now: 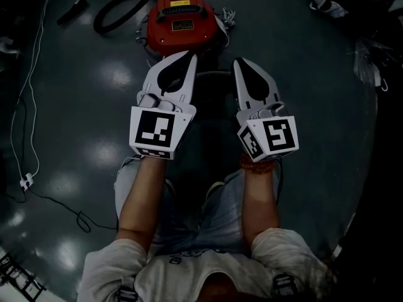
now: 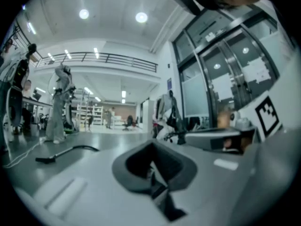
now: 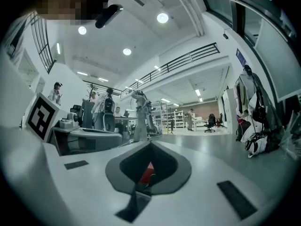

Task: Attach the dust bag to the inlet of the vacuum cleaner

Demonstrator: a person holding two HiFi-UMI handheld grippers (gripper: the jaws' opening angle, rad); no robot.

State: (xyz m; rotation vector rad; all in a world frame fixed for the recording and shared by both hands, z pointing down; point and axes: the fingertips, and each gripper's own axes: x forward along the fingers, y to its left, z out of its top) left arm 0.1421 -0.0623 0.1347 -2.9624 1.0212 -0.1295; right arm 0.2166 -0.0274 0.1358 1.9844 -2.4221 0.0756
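Head view, L to R. 1 thin white cable (image 1: pixel 26 109) at 9 o'clock, trailing in loose bends over the floor (image 1: pixel 82 93), which is dark grey, glossy and spotted w/ lamp glare. 1 black hose (image 1: pixel 116 10) at 11 o'clock, a smooth tube curled in a loop, touching the vac's left side.

I hold 2 grippers, 1 per hand, both pointing to 12. My left gripper (image 1: pixel 189 55) sits just left of centre: 2 flat white plastic jaws, each tapering to a tip, w/ 1 black teardrop cut-out showing. Jaws shut tight, tip on tip, nothing between; the left gripper view says the same. Behind them is 1 marker cube (image 1: pixel 154 131), white w/ black squares.

1 vac (image 1: pixel 179 21) at 12 o'clock, on the floor just past both tips: rounded red plastic lid, shiny, w/ a raised handle and 2 yellowish labels. It's apart from both grippers.

My right gripper (image 1: pixel 238 63) is just right of centre, beside the left one, w/ a gap between them. Same build: white plastic, teardrop cut-out. Jaws closed, empty; in the right gripper view a bit of red shows through the cut-out, not gripped. Its own cube (image 1: pixel 272 137) makes 2 cubes total. 1 bracelet (image 1: pixel 258 167) of round reddish beads on my right wrist.
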